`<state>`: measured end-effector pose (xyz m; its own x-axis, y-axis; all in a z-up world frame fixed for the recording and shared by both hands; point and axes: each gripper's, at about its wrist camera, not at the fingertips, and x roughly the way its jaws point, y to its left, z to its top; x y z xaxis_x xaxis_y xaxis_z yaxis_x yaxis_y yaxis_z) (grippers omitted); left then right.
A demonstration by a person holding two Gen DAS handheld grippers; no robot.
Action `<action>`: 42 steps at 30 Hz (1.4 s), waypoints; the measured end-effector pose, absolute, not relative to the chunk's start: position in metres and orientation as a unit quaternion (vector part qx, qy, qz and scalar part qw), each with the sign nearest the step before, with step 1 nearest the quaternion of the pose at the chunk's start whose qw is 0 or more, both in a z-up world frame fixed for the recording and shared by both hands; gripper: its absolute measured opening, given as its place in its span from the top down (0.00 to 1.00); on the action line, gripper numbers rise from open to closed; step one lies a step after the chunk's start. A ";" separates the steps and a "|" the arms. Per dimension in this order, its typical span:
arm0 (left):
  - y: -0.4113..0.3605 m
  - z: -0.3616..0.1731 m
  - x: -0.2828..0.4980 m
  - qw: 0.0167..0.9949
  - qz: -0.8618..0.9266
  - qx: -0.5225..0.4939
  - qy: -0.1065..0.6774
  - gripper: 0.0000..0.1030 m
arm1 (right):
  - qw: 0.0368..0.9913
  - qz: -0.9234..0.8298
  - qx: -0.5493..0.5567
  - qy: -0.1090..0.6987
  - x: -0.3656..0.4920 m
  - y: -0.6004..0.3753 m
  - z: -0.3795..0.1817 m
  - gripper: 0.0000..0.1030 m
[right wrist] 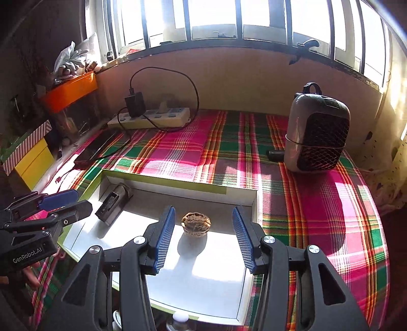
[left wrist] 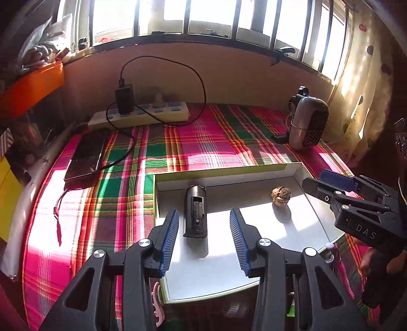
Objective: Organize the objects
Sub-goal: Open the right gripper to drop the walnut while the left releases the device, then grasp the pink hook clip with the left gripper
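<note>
A shallow white box lid [left wrist: 300,175] on the plaid-covered desk [left wrist: 203,142] holds a dark cylindrical part [left wrist: 194,214] lying at its left and a walnut [right wrist: 195,224] at its right. The left gripper [left wrist: 203,239] and right gripper [right wrist: 203,238] hover with jaws wide, gripping nothing.

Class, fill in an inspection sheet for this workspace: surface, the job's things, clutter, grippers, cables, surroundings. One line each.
Surface: plaid cloth, sunlit.
Job's things: white tray holds a dark cylindrical object lying flat and a walnut, apart.
Clutter: small fan, phone.
Grippers: left gripper open either side of the dark object; right gripper open either side of the walnut; neither touching.
Cables: black cable looping from the charger on the power strip.
Surroundings: barred window, orange box.
</note>
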<state>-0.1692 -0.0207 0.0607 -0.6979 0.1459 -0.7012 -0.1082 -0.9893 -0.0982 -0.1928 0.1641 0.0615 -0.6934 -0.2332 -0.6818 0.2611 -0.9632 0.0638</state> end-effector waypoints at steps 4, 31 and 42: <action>-0.027 0.066 -0.152 0.063 0.926 -0.372 -0.027 0.61 | 0.134 -0.922 0.362 0.014 -0.178 0.169 0.067 0.53; -0.086 0.039 -0.069 0.051 0.926 -0.364 -0.088 0.61 | 0.108 -0.930 0.352 -0.027 -0.099 0.210 0.055 0.53; -0.083 0.015 -0.080 0.051 0.915 -0.391 -0.089 0.61 | 0.092 -0.925 0.365 -0.049 -0.088 0.224 0.041 0.53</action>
